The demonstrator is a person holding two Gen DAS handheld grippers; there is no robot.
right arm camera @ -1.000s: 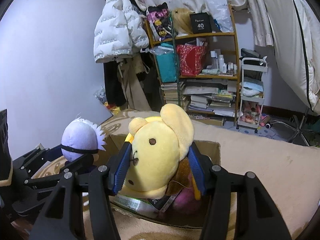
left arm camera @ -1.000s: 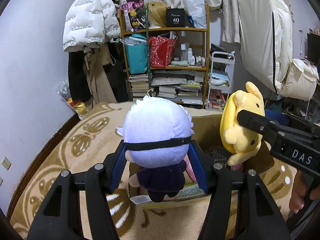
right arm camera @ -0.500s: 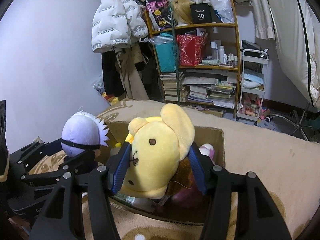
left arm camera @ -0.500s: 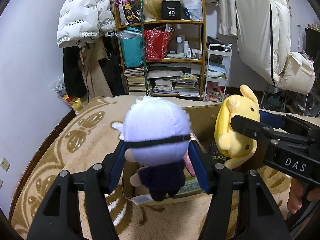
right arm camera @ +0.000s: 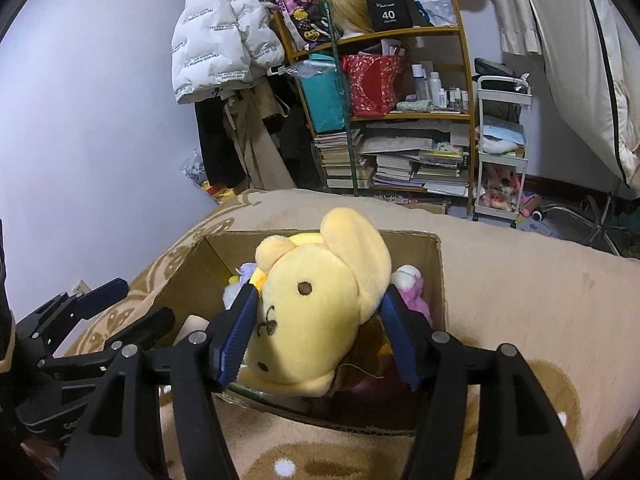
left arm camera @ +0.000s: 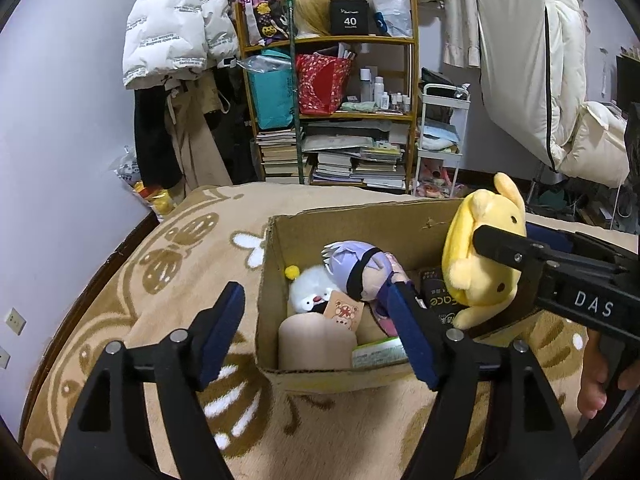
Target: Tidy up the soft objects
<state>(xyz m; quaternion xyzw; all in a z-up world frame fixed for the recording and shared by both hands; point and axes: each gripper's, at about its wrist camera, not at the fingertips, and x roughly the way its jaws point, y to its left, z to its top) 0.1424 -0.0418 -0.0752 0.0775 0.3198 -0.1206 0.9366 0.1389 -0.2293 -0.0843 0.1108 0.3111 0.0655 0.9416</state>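
soft toys, two in play. purple-haired plush doll [left arm camera: 362, 270] with a black band across its face lies on its side inside the cardboard box [left arm camera: 400, 222], on top of the other contents: a white fluffy plush [left arm camera: 310, 292] with a yellow pom, a small patterned card [left arm camera: 344, 312], a beige rounded item [left arm camera: 316, 344] and a green-edged packet [left arm camera: 378, 354] near the front wall.

left tool [left arm camera: 316, 322]: jaws have just been opening and stand wide apart with nothing between the pads. the doll sits beyond them in the box; the right-hand blue pad overlaps the doll's lower body in the left wrist view, contact cannot be told.

yellow plush dog [right arm camera: 316, 308] hangs over the right part of the box, above a pink and white plush [right arm camera: 410, 284] and darker items. right tool [right arm camera: 316, 328]: jaws have just been opening, yet the dog's head fills the span between the blue pads [right arm camera: 236, 332]. the left pad lies against its cheek; the right pad is at the edge of the head under the drooping ear, and whether it presses there cannot be told. in the left wrist view the dog is upright off the box contents, with the black finger of the right tool across its side.

box rests on a beige blanket [left arm camera: 168, 280] with brown patterns. behind: wooden shelf [left arm camera: 340, 120] with books, a red bag, a teal bag; white puffer jacket [left arm camera: 176, 28] hanging to its left; white trolley [left arm camera: 442, 140] to its right. a person's bare foot [left arm camera: 596, 380] shows at the right edge.
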